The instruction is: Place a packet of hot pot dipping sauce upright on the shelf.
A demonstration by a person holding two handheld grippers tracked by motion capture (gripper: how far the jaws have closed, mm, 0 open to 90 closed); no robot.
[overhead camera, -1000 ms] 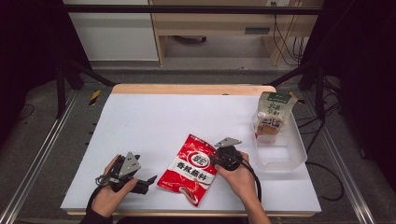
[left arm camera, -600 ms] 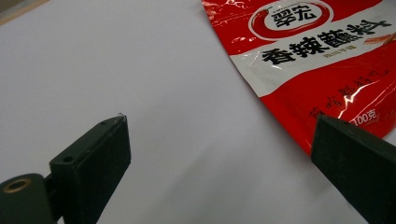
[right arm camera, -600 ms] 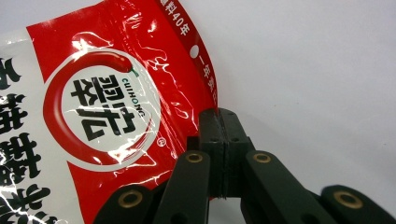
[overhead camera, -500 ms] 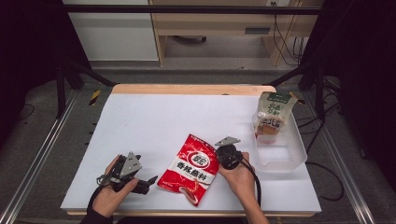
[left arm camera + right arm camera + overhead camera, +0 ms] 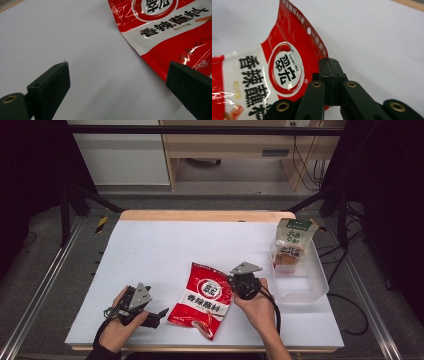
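A glossy red-and-white foil seasoning packet (image 5: 204,300) lay flat near the front edge of the white table (image 5: 200,245), between the 2 hands. Its round logo read "CUIHONG" above large Chinese characters; "100" showed near a corner. The right gripper (image 5: 329,75) was clenched on the packet's right edge. The left gripper (image 5: 117,82) rested released, jaws wide, just beside the packet. A green-topped pouch (image 5: 292,242), its small print probably illegible, stood in a clear plastic bin (image 5: 310,285).
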